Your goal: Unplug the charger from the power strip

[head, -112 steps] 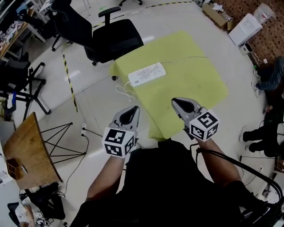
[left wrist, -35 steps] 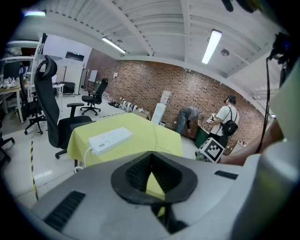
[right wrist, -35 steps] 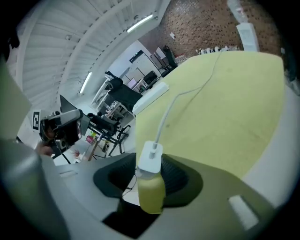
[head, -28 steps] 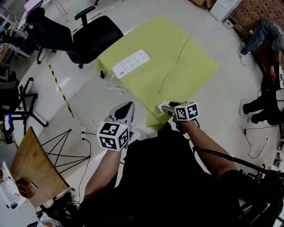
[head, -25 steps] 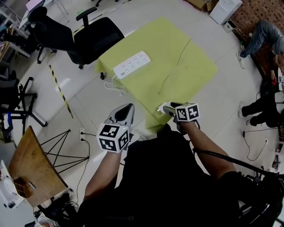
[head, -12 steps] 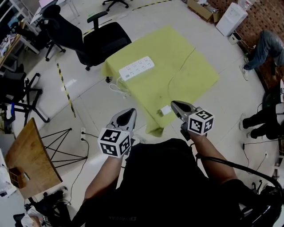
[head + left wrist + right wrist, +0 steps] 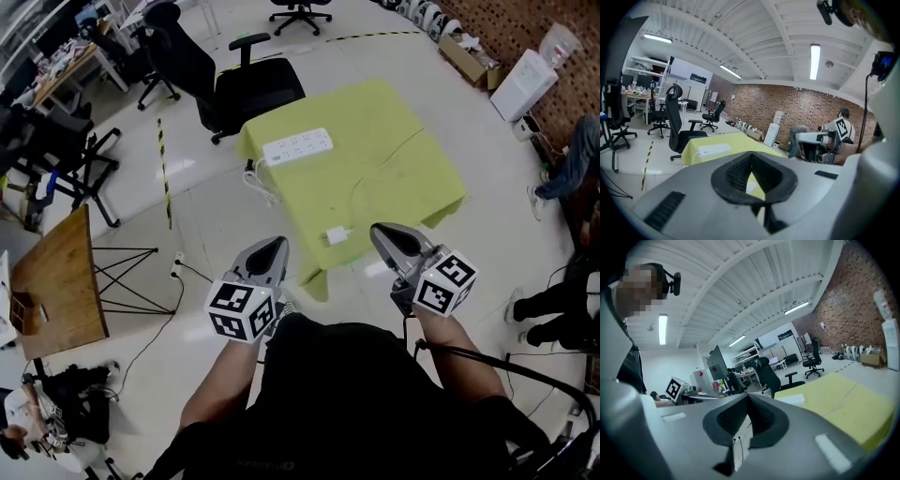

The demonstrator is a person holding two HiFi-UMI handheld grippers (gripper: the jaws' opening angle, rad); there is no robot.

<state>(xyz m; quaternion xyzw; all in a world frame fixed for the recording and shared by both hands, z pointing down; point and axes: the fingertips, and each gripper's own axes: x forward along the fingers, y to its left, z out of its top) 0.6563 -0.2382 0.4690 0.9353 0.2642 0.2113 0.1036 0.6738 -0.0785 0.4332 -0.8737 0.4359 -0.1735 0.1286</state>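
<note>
Right gripper (image 7: 380,232) is no longer sitting down at the near corner of the table (image 7: 412,112), where it was a second ago. It is now hanging back by the body, jaws clenched on nothing. Left gripper (image 7: 275,246) is hovering beside it over the floor, also pressed together and empty.

Charger (image 7: 336,235) is now lying loose on the yellow cloth, just inside the near edge. Its cable (image 7: 394,155) is trailing off across the top. Power strip (image 7: 297,146) is resting at the far left corner, well apart from the charger, with nothing standing in its sockets. Judging the unplugging done, with both hands retreating.

Edges: the charger is sitting close to the drop, so a tug on the cable could be sending it over. The chair (image 7: 253,89) is crowding the far left corner. Bare floor is lying open between body and table.
</note>
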